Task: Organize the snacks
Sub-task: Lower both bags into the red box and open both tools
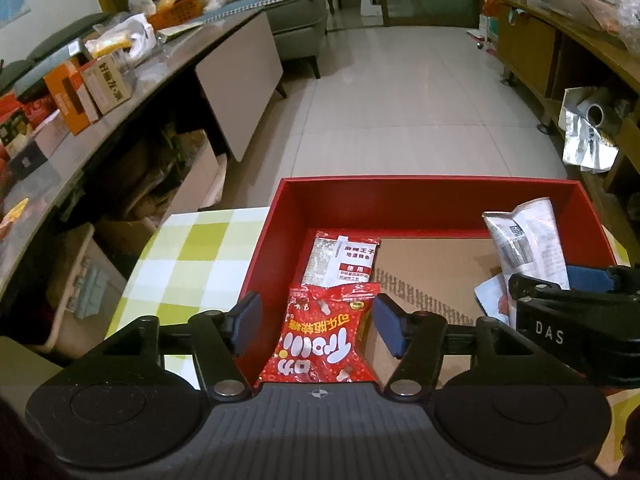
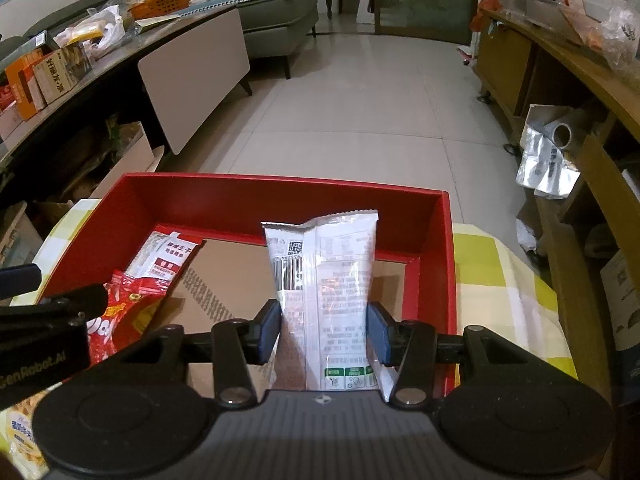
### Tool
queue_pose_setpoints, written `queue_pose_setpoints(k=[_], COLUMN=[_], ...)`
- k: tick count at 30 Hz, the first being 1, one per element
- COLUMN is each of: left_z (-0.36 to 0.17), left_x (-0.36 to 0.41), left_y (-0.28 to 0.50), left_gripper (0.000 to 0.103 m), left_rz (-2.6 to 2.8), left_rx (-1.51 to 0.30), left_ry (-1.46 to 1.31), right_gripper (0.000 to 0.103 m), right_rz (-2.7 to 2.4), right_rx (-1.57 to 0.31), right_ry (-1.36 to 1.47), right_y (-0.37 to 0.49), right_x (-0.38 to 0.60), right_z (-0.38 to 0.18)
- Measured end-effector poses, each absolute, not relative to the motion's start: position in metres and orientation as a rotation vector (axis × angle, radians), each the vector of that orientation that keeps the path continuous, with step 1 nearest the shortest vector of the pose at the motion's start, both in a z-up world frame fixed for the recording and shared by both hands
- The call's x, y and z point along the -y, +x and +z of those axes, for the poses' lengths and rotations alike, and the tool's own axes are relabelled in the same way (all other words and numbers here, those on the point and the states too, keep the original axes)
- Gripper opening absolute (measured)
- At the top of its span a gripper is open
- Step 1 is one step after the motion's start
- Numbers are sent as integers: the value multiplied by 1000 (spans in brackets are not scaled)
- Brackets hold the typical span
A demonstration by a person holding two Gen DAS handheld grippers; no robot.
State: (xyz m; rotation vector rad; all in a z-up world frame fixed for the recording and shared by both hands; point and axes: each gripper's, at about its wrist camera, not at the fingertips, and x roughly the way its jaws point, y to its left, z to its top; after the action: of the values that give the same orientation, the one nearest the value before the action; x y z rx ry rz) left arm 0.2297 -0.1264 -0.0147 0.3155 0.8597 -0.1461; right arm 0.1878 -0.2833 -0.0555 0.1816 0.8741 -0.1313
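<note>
Table [image 1: 188, 264] with the yellow-green and white checked cloth carries everything; the shallow red cardboard box [image 1: 420, 188] with a brown cardboard floor sits on it and is the drop target

Inside the box, left side: flat white-and-red printed snack packet [image 1: 340, 260] lying on the floor near the left wall. Overlapping its near end is the glossy red plastic gummy bag [image 1: 320, 336] (white bubble lettering), also down in the box

Silver-white foil snack pouch with a barcode [image 2: 324, 280] stands upright over the right part of the box, its lower end between the pads of the right gripper [image 2: 323, 332]. Pads look pressed against both sides of the pouch, so I read it as gripped, not just framed

Left gripper [image 1: 318, 326] is spread wide, pads clear of the gummy bag on both sides, holding nothing. Whether the bag's near end rests on the box wall I cannot tell

Small extra: a pale yellow snack bag [image 2: 20, 436] sits outside the box at the bottom left of the right view, so probably more to load

Step, as I judge it: placing the foil pouch. Next move calls for lowering it onto the bare floor right of the two packets, laying it flat, then parting the pads and lifting clear without dragging it
</note>
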Motion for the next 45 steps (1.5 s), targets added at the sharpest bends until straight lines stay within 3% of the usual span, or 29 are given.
queue_pose_setpoints(k=[45], left_z=[-11], left_x=[128], left_y=[226], left_gripper=[79], left_rz=[-132], left_rx=[-835], left_ry=[345], right_gripper=[59], right_rz=[-126], right_rx=[-816], right_ry=[154], right_y=[181], right_x=[275], right_z=[-31])
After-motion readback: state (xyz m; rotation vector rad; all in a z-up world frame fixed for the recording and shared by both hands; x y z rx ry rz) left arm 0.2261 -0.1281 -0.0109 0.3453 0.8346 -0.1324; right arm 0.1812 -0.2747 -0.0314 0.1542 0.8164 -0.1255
